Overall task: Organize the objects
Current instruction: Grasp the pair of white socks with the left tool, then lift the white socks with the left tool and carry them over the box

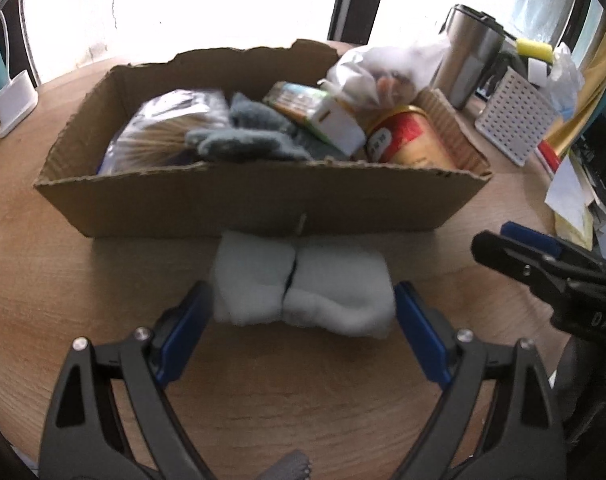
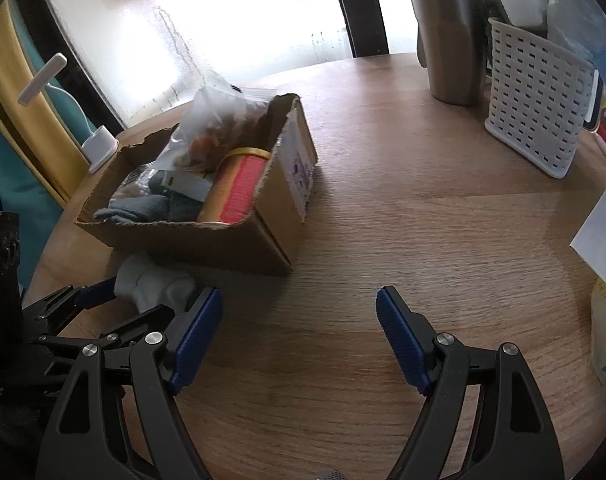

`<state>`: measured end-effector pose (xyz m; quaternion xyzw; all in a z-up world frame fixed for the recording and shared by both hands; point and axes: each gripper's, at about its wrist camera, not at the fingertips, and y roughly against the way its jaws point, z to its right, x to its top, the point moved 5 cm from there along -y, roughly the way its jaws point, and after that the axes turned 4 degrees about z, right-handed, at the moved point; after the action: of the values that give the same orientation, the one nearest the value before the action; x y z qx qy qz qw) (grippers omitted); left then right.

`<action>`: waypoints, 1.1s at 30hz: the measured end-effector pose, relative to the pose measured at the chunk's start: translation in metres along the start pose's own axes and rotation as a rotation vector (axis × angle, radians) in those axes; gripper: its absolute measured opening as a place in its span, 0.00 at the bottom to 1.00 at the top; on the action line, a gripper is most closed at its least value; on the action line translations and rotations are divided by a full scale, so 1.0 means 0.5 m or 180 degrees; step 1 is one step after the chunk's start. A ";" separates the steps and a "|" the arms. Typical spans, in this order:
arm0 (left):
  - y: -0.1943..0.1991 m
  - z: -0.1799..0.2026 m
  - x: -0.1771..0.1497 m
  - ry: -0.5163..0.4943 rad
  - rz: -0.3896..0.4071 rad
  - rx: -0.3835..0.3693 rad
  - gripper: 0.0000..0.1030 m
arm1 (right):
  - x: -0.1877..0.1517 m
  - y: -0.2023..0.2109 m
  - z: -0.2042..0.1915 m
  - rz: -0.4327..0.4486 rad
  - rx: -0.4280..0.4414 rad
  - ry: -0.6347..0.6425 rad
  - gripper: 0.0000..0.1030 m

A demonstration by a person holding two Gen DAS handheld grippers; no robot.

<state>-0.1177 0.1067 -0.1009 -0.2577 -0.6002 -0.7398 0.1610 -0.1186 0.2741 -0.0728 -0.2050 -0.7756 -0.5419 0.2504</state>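
A rolled pair of white socks [image 1: 303,292] lies on the wooden table just in front of an open cardboard box [image 1: 263,204]. My left gripper [image 1: 301,288] is open and straddles the socks, one blue pad at each end, not visibly pressing. The box holds a red and gold can [image 1: 407,136], a grey cloth [image 1: 243,132], a bag of thin sticks [image 1: 163,132], a small carton [image 1: 315,112] and a clear plastic bag [image 1: 375,72]. My right gripper [image 2: 299,292] stands open over bare wood to the right of the box [image 2: 279,216] and socks [image 2: 155,284].
A steel tumbler [image 2: 451,40] and a white perforated basket [image 2: 539,96] with sponges stand at the back right. Papers and packets [image 1: 571,196] crowd the table's right edge. A white stand [image 1: 17,100] sits at the far left by the window.
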 end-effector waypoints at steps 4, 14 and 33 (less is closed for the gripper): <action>-0.011 -0.002 0.001 -0.0026 -0.0024 0.0056 0.89 | 0.001 -0.007 0.009 -0.0018 0.0009 -0.0018 0.79; -0.014 0.001 -0.002 -0.0084 0.0015 0.0053 0.88 | 0.006 -0.012 0.012 -0.0021 0.0000 -0.0031 0.79; 0.061 -0.037 -0.034 -0.0100 0.0267 -0.0102 0.70 | 0.006 0.006 -0.042 0.0009 -0.0028 0.0099 0.79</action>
<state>-0.0905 0.0803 -0.0890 -0.2969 -0.5794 -0.7378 0.1783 -0.1157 0.2552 -0.0628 -0.1986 -0.7690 -0.5481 0.2623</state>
